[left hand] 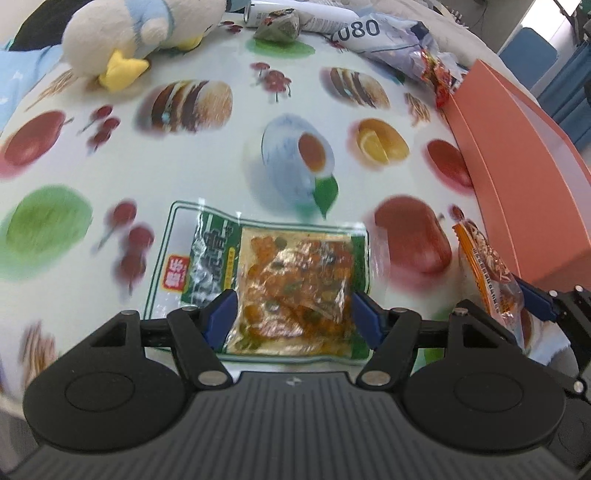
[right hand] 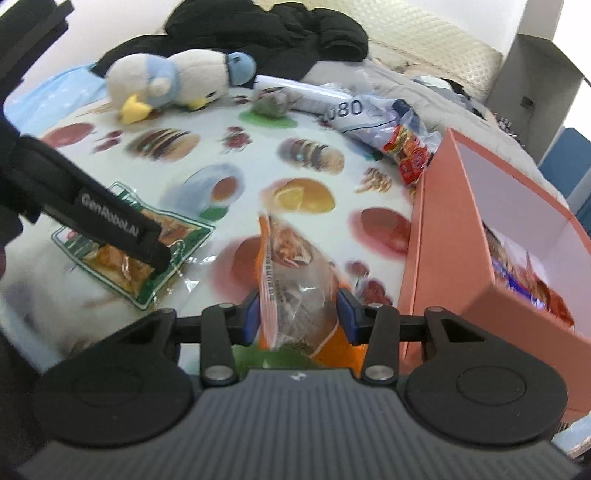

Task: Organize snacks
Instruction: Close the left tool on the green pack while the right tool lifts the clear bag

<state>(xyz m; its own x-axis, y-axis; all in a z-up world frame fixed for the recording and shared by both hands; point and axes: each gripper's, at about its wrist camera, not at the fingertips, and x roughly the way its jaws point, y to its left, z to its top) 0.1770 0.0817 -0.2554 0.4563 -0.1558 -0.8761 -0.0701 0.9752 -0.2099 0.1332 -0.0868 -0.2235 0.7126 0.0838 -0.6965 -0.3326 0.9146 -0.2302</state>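
STEP: both packets carried toward the box | your left tool (left hand: 293,314) clamps the green-edged snack packet (left hand: 280,280) | your right tool (right hand: 295,314) clamps the orange snack packet (right hand: 295,273), orange box (right hand: 443,236) just right of it | NEXT: you lift over the rim, then release.

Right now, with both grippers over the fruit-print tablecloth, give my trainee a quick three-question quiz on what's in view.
1. True or false: the orange box stands open and already has packets inside.
2. Which packet lies between the fingers of the left gripper? A) green-edged pickle packet B) plush duck C) red candy bag
3. Fill in: the right gripper has its fingers either side of the ____-edged snack packet.

Key: 1 true. 2 A. 3 orange.
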